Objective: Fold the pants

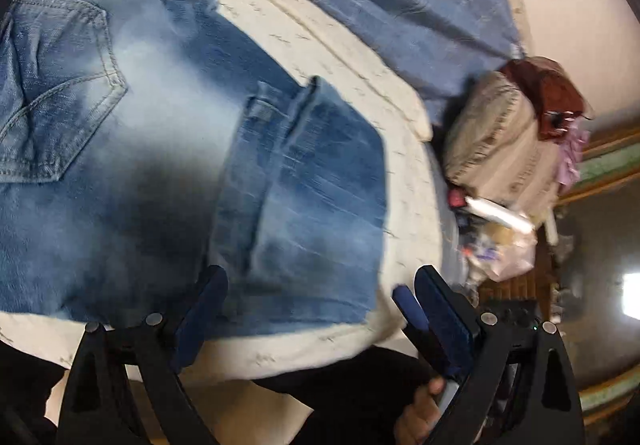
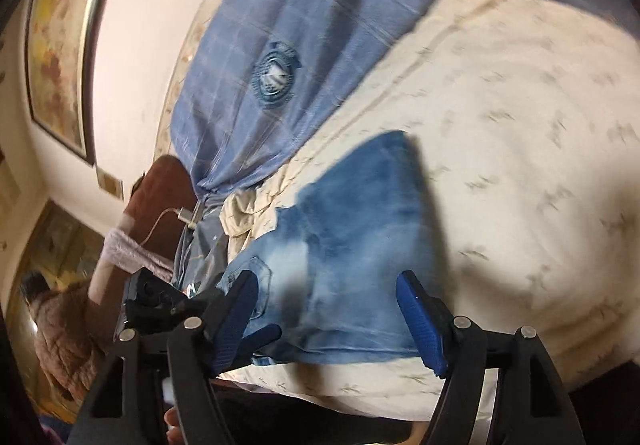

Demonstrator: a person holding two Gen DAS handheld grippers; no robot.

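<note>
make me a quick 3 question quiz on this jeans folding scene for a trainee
1. True or false: the right gripper is clamped on the jeans.
2. What do the jeans lie on? A) a bare wooden floor B) a cream bedspread C) a glass table
3. Fill in: in the left wrist view, the denim detail stitched at the far left of the jeans is a back ____.

Key
1. False. Its jaws stand apart, no denim pinched; the left gripper is open too.
2. B
3. pocket
</note>
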